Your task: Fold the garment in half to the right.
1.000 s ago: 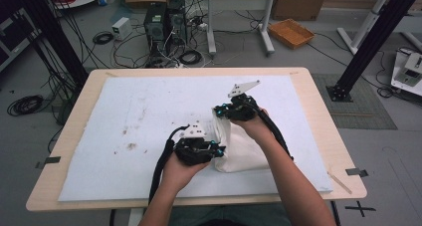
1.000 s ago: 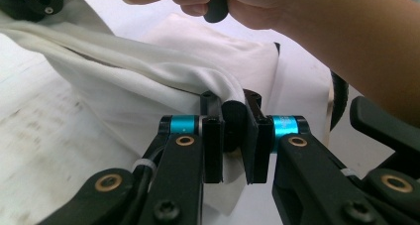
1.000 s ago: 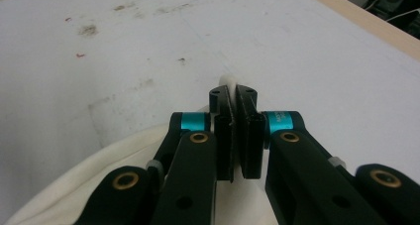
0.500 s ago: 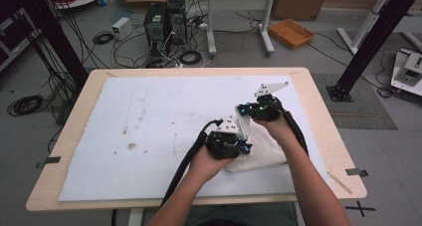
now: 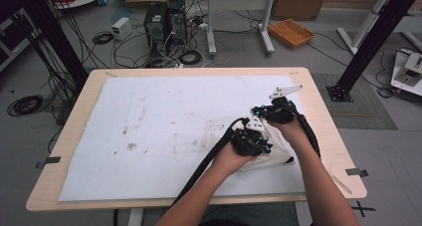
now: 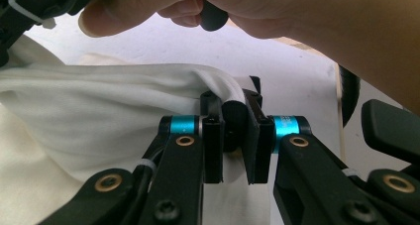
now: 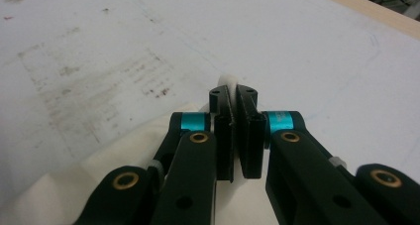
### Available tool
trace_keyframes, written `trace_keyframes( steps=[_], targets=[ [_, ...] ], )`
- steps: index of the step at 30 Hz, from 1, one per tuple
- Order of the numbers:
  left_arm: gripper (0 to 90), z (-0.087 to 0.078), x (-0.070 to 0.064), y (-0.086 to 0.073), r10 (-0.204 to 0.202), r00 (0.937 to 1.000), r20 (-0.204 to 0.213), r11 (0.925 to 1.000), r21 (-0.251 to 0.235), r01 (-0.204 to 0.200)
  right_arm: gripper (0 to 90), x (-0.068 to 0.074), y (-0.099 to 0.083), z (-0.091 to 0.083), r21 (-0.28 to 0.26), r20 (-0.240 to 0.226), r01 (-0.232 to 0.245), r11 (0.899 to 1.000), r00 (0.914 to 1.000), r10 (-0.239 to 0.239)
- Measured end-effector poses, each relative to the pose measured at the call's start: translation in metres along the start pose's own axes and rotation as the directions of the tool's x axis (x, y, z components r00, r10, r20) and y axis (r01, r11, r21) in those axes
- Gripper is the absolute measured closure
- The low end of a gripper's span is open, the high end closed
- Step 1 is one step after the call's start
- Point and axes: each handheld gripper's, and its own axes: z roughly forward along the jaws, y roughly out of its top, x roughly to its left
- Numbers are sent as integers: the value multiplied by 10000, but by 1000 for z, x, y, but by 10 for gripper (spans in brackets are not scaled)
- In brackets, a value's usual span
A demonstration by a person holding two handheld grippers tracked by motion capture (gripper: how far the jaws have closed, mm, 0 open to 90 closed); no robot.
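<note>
A white cloth [image 5: 276, 152] lies bunched on the right part of the white-covered table. My left gripper [image 5: 253, 136] is shut on a fold of the cloth [image 6: 99, 106], which drapes away from the jaws [image 6: 232, 106]. Just beyond it, my right gripper [image 5: 275, 111] is shut on another edge; a small tuft of cloth [image 7: 228, 80] pokes out past the closed jaws [image 7: 233, 93], and more cloth [image 7: 89, 180] lies below them. The person's other hand [image 6: 257, 12] hangs close above in the left gripper view.
A stained white sheet [image 5: 164, 121] covers the wooden table [image 5: 326, 121], whose right edge is close to the grippers. Black cables trail back from both grippers along the forearms. Behind the table, the floor holds cables, computers and an orange basket [image 5: 291, 33].
Both grippers have carried the cloth to the right across the table, from near the middle toward the right edge. Both stay shut on it.
</note>
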Motion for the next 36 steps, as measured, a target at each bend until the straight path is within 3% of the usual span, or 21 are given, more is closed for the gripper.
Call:
trace_keyframes(
  steps=[8,9,11,13,16,18,20,22,25,30,33,34,36],
  targets=[
    [791,27,1,-3,26,9998,188,9994,357,-33,868,-9,-19,-2,295,262,-286,9992,9993,278],
    [770,29,1,-3,44,9998,183,9994,336,-50,848,-11,-21,-2,288,290,-375,9989,9989,367],
    [700,32,1,-4,159,9997,198,9994,314,-166,705,-14,-26,-3,185,458,-736,9971,9963,727],
    [601,30,1,-5,331,9994,-26,9989,329,-330,623,-20,-31,-7,-39,661,-1560,9878,9856,1559],
    [521,11,7,-7,82,9997,-214,9999,-142,-85,542,-25,-37,-16,-410,863,-2138,9760,9724,2167],
    [480,-4,10,-11,-126,9986,-507,9989,-466,102,532,-26,-40,-24,-656,957,-2272,9716,9678,2328],
    [459,-18,13,-15,-252,9984,-499,9977,-648,220,504,-26,-40,-30,-910,1238,-2287,9692,9631,2389],
    [459,-29,16,-21,-301,9969,-731,9971,-715,249,510,-26,-41,-36,-1086,1408,-2415,9643,9565,2554],
    [456,-45,18,-34,-285,9896,-1410,9981,-583,204,510,-24,-41,-40,-1164,1670,-2395,9639,9519,2567],
    [443,-76,23,-59,-585,9685,-2421,9964,-739,417,509,-19,-41,-39,-1058,1494,-2190,9700,9609,2332],
    [442,-94,26,-74,-908,9612,-2606,9914,-1146,626,553,-9,-39,-35,-768,1506,-1722,9821,9717,1821],
    [438,-94,26,-74,-908,9612,-2606,9914,-1146,626,553,-9,-39,-35,-768,1506,-1722,9821,9717,1821],
    [435,-107,29,-87,-1164,9532,-2791,9870,-1395,796,595,3,-42,-32,-529,1620,-1226,9911,9782,1296]
  ],
)
